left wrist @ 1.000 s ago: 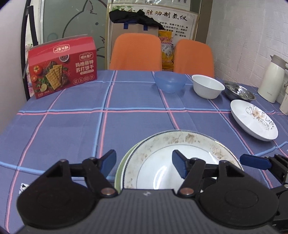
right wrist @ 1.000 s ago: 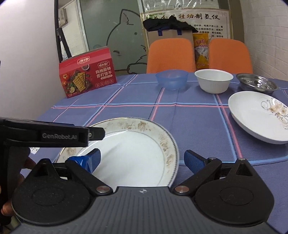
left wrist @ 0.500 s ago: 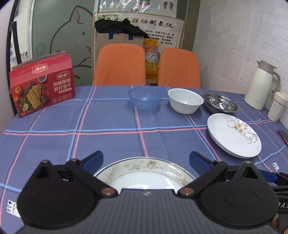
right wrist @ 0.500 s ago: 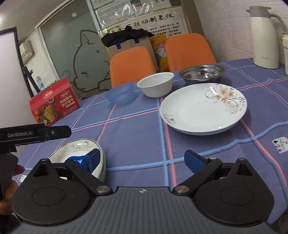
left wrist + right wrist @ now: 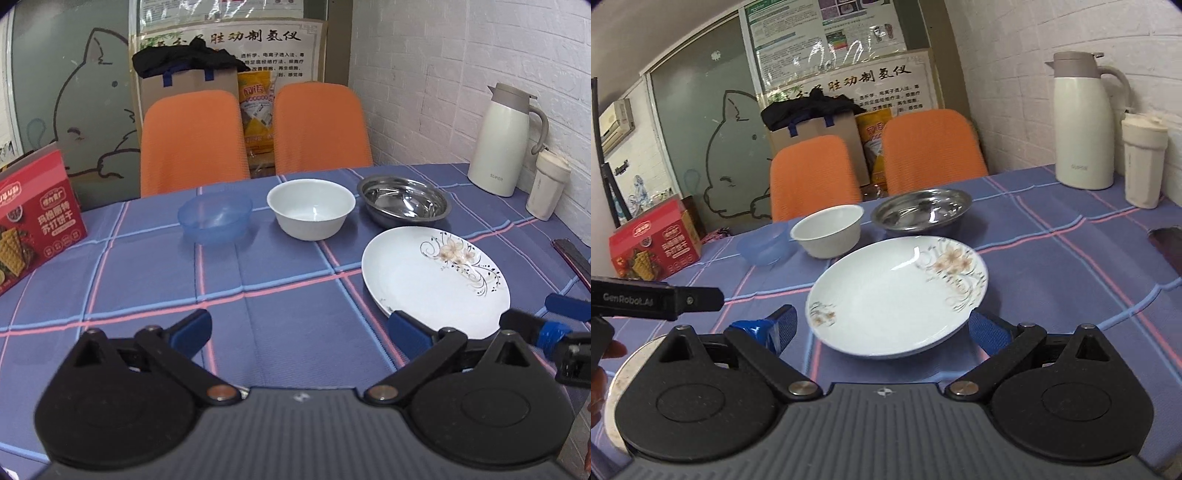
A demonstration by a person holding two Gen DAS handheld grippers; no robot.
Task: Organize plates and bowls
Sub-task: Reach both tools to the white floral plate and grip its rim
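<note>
1. The table (image 5: 280, 302), under a blue checked cloth, fills the middle of both views; two orange chairs stand behind it at the upper centre.
2. The floral plate (image 5: 897, 295) lies flat at the centre of the right wrist view, directly ahead of the right tongs (image 5: 882, 328) and framed between their blue tips. In the left wrist view the same floral plate (image 5: 436, 280) sits to the right of centre, off to the side of the left tongs (image 5: 299, 330).
3. The right tongs stand wide and hold nothing; the left tongs are likewise wide and empty over bare cloth.
4. Judged from this, the right hand is the nearer one: the plate's near rim lies just beyond its tips, so a straight advance with a tip under the rim looks like the coming move.
5. A gilt-rimmed plate (image 5: 624, 369) shows only as a sliver at the lower left of the right view, mostly hidden.
6. Further up the frame stand three bowls in a row: steel bowl (image 5: 404, 201), white bowl (image 5: 311, 208), blue bowl (image 5: 215, 218), apart from each other.
</note>
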